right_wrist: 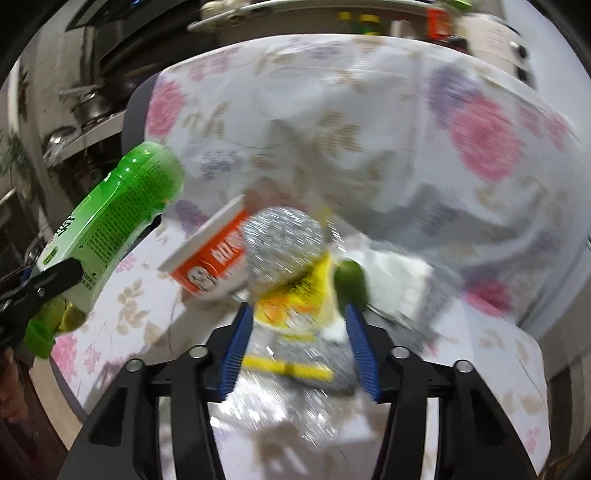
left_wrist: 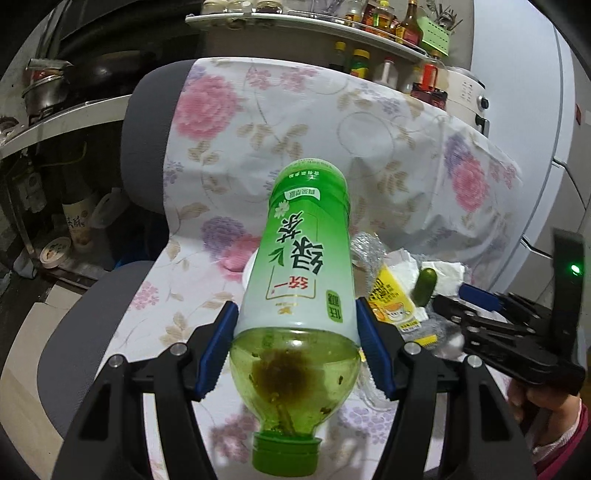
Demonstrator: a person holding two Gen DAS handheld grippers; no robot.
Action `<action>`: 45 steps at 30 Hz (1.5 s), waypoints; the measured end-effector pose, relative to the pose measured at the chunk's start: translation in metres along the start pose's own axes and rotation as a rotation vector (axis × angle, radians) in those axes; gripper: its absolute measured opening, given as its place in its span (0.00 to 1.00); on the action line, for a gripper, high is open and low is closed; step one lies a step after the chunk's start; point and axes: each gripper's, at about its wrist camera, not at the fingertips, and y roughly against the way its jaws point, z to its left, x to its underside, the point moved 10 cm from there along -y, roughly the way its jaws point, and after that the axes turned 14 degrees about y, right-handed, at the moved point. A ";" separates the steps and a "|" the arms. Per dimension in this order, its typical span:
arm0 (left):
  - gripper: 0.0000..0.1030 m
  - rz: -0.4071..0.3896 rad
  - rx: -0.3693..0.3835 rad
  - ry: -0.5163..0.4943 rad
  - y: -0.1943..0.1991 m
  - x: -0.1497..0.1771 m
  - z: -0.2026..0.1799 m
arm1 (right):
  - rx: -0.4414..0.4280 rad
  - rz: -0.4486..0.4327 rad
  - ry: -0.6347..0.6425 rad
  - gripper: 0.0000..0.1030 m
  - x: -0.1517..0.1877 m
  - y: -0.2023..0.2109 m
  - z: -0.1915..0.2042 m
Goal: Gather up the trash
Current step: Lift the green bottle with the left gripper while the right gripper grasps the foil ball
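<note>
A chair [left_wrist: 147, 122] stands in the kitchen, its seat and back draped with a flowered cloth [left_wrist: 303, 122]. Behind it a shelf [left_wrist: 332, 29] carries sauce bottles and jars.

On the seat lies a heap of trash. The biggest piece is a green tea bottle [left_wrist: 299, 280], lifted off the cloth and tipped so its green cap [left_wrist: 285, 456] points back toward the person. The left tongs [left_wrist: 297, 347] are clenched on it, one blue finger [left_wrist: 218, 354] pressed against each side just below the label, with brown dregs pooled near the neck.

Further right on the cloth sits an orange and white cup [right_wrist: 210, 254] on its side, touching a crinkled silver wrapper [right_wrist: 284, 236]. Just beside that are a yellow packet [right_wrist: 295, 302], some white tissue [right_wrist: 391, 273] and a small green fruit [right_wrist: 351, 280].

The right tongs [right_wrist: 299, 328] are spread wide, their fingers either side of the yellow packet and not pinching anything; that view is blurred, so I cannot tell whether they touch the heap.
</note>
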 end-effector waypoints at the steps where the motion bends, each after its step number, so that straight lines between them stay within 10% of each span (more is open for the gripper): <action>1: 0.61 -0.002 -0.005 0.000 -0.001 0.000 0.002 | -0.006 0.007 0.013 0.54 -0.004 -0.010 0.005; 9: 0.61 0.014 -0.012 0.036 -0.011 -0.002 0.027 | -0.016 0.093 0.018 0.47 -0.013 -0.079 0.022; 12: 0.61 0.018 -0.011 0.040 -0.011 -0.001 0.031 | 0.017 0.100 0.014 0.21 -0.016 -0.091 0.016; 13: 0.61 0.020 -0.010 0.041 -0.011 0.000 0.031 | 0.023 0.093 0.004 0.05 -0.017 -0.089 0.013; 23: 0.61 -0.004 0.033 0.008 0.014 0.005 0.004 | 0.044 -0.089 -0.114 0.03 -0.023 0.026 -0.026; 33: 0.61 0.044 0.226 -0.112 0.035 0.057 -0.098 | 0.162 -0.138 -0.256 0.04 0.064 0.156 -0.080; 45: 0.61 0.203 0.554 -0.360 0.055 0.192 -0.260 | 0.457 -0.042 -0.476 0.04 0.236 0.280 -0.148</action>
